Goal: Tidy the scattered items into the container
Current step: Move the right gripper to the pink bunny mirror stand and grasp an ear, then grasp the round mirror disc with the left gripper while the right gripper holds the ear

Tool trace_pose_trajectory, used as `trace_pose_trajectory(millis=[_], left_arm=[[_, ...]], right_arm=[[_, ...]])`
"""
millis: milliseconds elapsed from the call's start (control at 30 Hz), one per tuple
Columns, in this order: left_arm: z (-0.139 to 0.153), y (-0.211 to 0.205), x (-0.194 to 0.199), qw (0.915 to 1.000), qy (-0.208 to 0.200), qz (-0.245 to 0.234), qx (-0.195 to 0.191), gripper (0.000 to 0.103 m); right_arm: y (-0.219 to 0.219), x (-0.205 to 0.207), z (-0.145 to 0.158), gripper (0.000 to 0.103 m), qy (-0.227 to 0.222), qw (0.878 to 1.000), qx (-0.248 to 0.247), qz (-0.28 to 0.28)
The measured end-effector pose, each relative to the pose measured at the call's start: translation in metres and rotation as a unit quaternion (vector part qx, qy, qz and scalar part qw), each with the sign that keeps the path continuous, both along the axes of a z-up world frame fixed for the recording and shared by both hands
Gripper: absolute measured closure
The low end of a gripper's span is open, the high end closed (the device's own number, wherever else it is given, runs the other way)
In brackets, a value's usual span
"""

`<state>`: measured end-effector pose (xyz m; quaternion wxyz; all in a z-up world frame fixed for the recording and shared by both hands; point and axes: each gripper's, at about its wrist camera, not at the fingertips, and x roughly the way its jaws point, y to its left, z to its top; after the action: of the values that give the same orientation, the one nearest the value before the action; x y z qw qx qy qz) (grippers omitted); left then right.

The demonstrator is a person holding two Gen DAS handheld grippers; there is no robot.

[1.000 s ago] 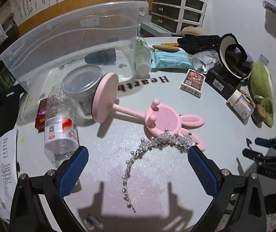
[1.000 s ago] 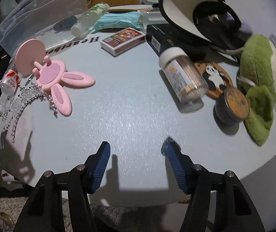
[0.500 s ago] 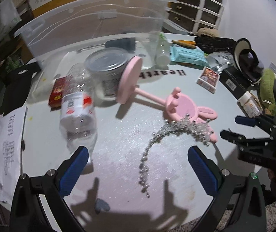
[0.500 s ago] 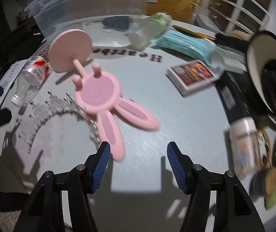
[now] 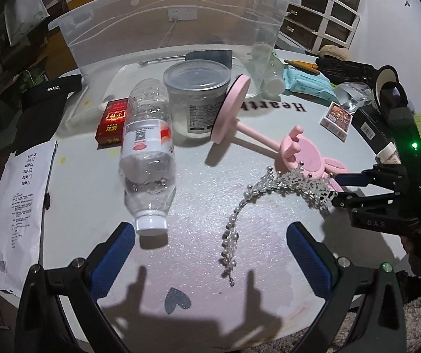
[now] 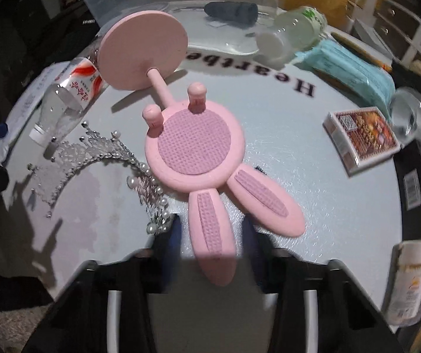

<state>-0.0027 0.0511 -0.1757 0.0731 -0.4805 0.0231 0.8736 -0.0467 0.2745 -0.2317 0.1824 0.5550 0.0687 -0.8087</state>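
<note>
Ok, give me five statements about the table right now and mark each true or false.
1. The water bottle stands upright. False: it lies on its side.
2. The pink bunny stand lies flat on the table. True.
3. The left gripper grips the tiara. False: it is open and touches nothing.
4. One bunny ear sits between the right gripper fingers. True.
5. The clear bin holds the lidded tub. False: the tub stands in front of it.
</note>
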Motion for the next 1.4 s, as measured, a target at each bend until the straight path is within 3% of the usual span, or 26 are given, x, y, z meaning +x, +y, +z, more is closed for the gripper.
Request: trace_pose_trajectory(millis=[267, 500, 800, 967, 1033, 1067, 1100, 1267, 1300, 1333, 1400], left_arm=[[0.002, 0.002, -0.005, 0.9999, 0.005, -0.011, 0.004, 0.0], [0.007, 0.035, -0.015, 0.9971, 0.01, -0.074, 0.015, 0.0], [0.01, 0.115, -0.017, 0.9776, 0.011, -0.21, 0.009, 0.0], [0.009, 0.157, -0.021, 0.9647, -0.001, -0.262, 0.029, 0.002], [0.008, 0.173, -0.024, 0.9597, -0.007, -0.278, 0.04, 0.013], [0.007, 0.181, -0.026, 0.9571, -0.013, -0.285, 0.047, 0.026], [0.005, 0.188, -0.028, 0.9553, -0.019, -0.291, 0.049, 0.032], [-0.005, 0.218, -0.025, 0.9449, -0.033, -0.324, 0.036, 0.032], [-0.007, 0.221, -0.025, 0.9436, -0.035, -0.328, 0.032, 0.037], [-0.01, 0.225, -0.026, 0.9426, -0.041, -0.331, 0.024, 0.042], [-0.017, 0.231, -0.028, 0.9411, -0.054, -0.334, 0.01, 0.072]], right_arm=[[0.025, 0.026, 0.002, 0.072, -0.011, 1.0, 0.014, -0.024], [0.054, 0.065, 0.003, 0.072, -0.02, 0.998, 0.02, -0.054], [0.091, 0.126, 0.004, 0.072, -0.031, 0.996, 0.024, -0.083], [0.107, 0.147, 0.004, 0.072, -0.036, 0.995, 0.036, -0.09], [0.111, 0.154, 0.003, 0.072, -0.036, 0.995, 0.045, -0.087], [0.113, 0.157, 0.003, 0.072, -0.037, 0.994, 0.046, -0.086], [0.115, 0.159, 0.003, 0.072, -0.039, 0.994, 0.047, -0.086], [0.116, 0.166, 0.003, 0.072, -0.042, 0.994, 0.054, -0.081], [0.115, 0.167, 0.003, 0.072, -0.042, 0.994, 0.055, -0.081], [0.114, 0.168, 0.003, 0.072, -0.043, 0.994, 0.056, -0.08], [0.114, 0.169, 0.003, 0.072, -0.046, 0.994, 0.055, -0.082]])
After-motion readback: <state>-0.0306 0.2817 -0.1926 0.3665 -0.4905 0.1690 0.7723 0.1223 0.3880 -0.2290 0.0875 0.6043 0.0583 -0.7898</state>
